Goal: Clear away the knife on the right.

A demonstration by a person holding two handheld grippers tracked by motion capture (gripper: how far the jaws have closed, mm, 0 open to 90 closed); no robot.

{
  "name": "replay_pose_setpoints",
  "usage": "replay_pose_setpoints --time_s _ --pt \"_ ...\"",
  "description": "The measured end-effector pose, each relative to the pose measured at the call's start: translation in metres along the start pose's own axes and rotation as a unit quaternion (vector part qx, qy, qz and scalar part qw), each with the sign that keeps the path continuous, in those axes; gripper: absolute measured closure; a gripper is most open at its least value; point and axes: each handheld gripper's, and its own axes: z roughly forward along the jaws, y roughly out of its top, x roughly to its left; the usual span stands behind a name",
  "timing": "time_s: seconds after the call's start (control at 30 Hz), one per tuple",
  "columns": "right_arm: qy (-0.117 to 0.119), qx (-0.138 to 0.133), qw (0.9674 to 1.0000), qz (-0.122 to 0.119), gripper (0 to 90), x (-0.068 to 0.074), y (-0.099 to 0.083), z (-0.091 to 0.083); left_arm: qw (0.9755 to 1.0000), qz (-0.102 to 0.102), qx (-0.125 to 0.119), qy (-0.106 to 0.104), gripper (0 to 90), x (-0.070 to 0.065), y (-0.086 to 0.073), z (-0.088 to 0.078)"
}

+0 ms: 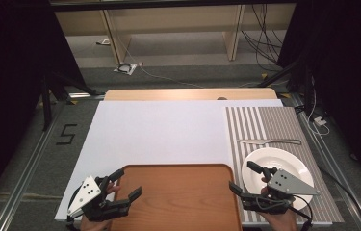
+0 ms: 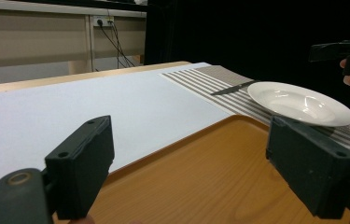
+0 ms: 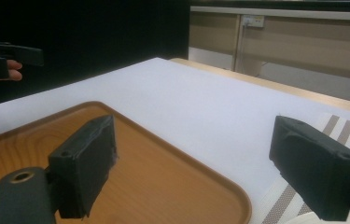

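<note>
Wooden tray (image 1: pixel 178 195), smooth with rounded corners, sits between both tongs, bare. Left gripper (image 1: pixel 122 185) hangs spread over its left rim; right gripper (image 1: pixel 240 178) gapes wide at its right edge. Glossy round white plate (image 1: pixel 284 163) lies just beside the right tongs, slim metal knife (image 1: pixel 269 141) beyond.

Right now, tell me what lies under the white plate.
The plate rests on a striped placemat, with a knife lying just beyond it. Whatever is directly beneath the plate is covered.
</note>
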Motion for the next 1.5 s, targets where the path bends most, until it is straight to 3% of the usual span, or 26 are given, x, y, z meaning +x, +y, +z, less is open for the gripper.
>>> replay_pose_setpoints --time_s 0.6,0.83,0.9,1.1,1.2,1.5 --pt "-0.017 0.012 0.9997 -0.012 15.8 -0.006 0.003 0.000 1.0000 0.001 0.000 0.000 15.2 0.000 0.000 0.000" --pt "-0.036 0.032 0.9985 -0.027 15.9 -0.013 0.006 -0.001 1.0000 0.000 0.000 0.000 15.2 0.000 0.000 0.001" --pt "-0.034 0.040 0.9984 -0.019 15.9 -0.018 0.005 0.001 1.0000 0.000 0.000 0.000 15.2 0.000 0.000 0.001" --pt "-0.047 0.055 0.9970 -0.027 15.9 -0.026 0.007 0.002 1.0000 0.000 0.000 0.000 15.2 -0.001 0.000 0.001" --pt "-0.064 0.073 0.9945 -0.039 15.9 -0.035 0.009 0.001 1.0000 0.000 -0.001 0.000 15.2 -0.001 0.000 0.001" --pt "-0.084 0.094 0.9911 -0.042 16.0 -0.051 0.014 -0.001 1.0000 0.000 0.000 0.000 15.2 -0.001 0.000 0.001"
